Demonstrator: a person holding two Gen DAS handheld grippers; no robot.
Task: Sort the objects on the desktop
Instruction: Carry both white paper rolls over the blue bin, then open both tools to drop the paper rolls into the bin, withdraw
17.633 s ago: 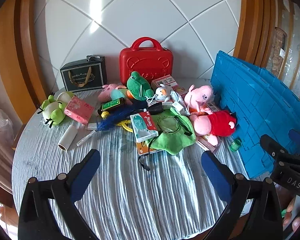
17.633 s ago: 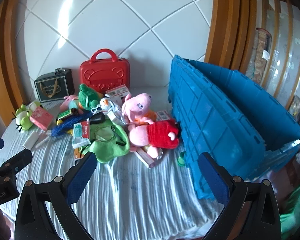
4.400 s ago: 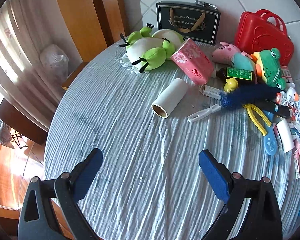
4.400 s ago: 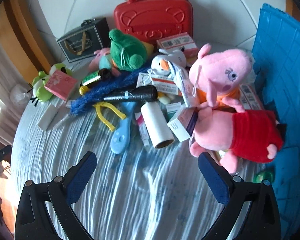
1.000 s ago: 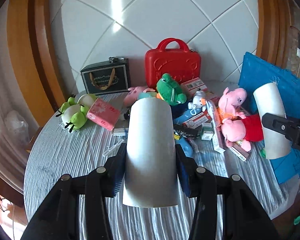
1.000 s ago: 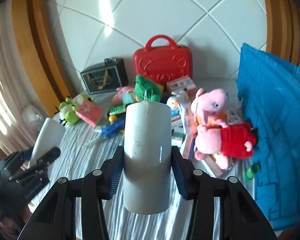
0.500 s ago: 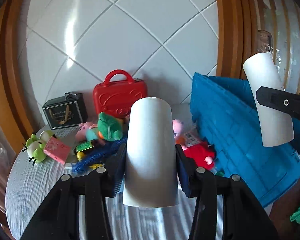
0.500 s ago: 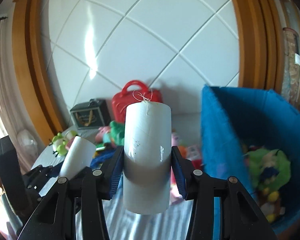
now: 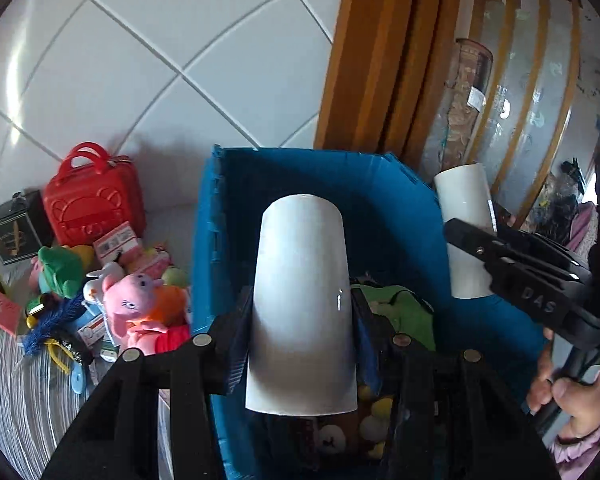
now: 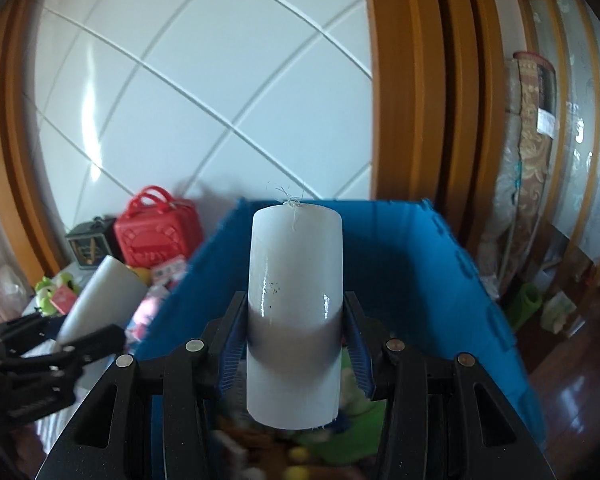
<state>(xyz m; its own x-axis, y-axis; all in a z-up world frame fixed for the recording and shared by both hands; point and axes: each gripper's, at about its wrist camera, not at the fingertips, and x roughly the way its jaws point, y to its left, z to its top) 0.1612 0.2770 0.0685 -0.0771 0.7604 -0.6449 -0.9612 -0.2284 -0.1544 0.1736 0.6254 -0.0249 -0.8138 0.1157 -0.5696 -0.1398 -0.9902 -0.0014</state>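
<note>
White wall tiles (image 10: pixel 204 92) set diagonally, glossy, daylight glare at their left. Orange-brown wooden frame (image 10: pixel 412 80) right of tiles. Beyond frame: patterned rolled mat (image 10: pixel 528 152) upright, dark polished floor (image 10: pixel 580 392) below.

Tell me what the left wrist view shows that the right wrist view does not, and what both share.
Only the left wrist view shows the pink pig plush, the green frog plush and the person's hand. Only the right wrist view shows loose fibres on its roll's top and the wooden floor. Both show the blue bin, the red case and a white roll clamped in each tool.
</note>
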